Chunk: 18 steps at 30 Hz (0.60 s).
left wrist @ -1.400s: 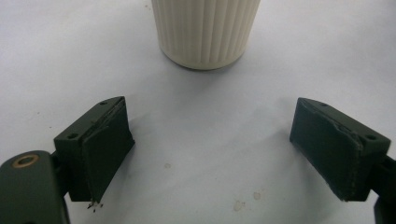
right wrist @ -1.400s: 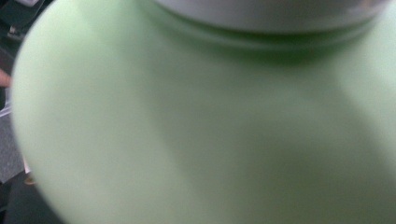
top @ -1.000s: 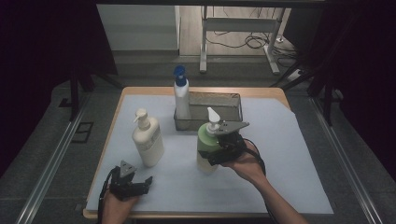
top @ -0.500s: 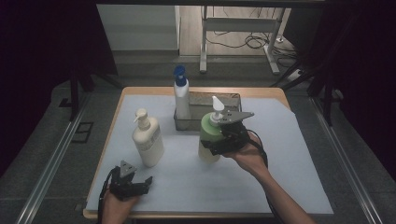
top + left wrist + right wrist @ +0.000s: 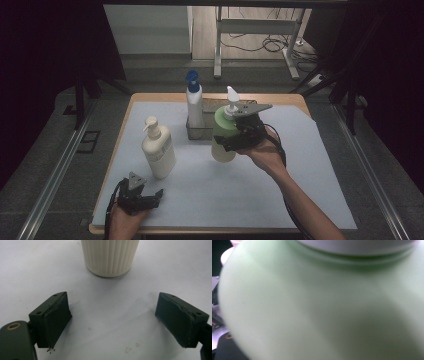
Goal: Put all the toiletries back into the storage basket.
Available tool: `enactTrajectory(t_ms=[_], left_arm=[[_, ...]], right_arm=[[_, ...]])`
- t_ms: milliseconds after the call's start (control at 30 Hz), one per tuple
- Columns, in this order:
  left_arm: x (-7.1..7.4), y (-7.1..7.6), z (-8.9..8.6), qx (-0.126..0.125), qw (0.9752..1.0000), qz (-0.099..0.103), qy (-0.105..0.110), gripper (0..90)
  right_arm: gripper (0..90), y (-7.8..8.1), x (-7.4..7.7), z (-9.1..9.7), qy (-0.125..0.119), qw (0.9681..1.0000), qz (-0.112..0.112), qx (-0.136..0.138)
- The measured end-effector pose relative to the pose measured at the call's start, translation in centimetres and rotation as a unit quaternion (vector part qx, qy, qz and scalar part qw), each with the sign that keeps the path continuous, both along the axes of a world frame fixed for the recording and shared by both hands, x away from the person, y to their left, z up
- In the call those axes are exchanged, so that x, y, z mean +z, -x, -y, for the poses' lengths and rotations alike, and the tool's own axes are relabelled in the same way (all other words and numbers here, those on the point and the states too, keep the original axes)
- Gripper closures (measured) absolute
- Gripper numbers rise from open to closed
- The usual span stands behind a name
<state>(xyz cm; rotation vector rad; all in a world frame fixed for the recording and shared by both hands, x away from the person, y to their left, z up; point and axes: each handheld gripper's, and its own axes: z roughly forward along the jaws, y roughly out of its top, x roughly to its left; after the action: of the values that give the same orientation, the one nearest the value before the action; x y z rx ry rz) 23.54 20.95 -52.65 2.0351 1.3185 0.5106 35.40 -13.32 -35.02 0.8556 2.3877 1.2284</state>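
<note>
A wooden-edged counter (image 5: 295, 98) carries a white sheet (image 5: 220, 190) over most of its top. On the sheet, a cream pump bottle (image 5: 158, 148) stands just beyond the left fingers (image 5: 53, 320); a metal tray (image 5: 198, 134) holding a blue-capped bottle (image 5: 194, 102) sits farther back.

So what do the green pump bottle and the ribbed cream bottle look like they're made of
Green pump bottle: likely smooth plastic with a soft satin sheen and a white pump; the right tongs hold it.
Ribbed cream bottle: probably matte plastic, with fine moulded vertical ridges.
The wall thickness of either can't be judged.
</note>
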Motion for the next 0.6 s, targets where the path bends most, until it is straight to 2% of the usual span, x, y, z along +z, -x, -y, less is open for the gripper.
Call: enactTrajectory(t_ms=[600], left_arm=[[0.0,0.0,0.0,0.001,1.0,0.0,0.001,12.1]], right_arm=[[12.2,-3.1,1.6,-1.1,0.009,0.9994,0.009,-0.033]])
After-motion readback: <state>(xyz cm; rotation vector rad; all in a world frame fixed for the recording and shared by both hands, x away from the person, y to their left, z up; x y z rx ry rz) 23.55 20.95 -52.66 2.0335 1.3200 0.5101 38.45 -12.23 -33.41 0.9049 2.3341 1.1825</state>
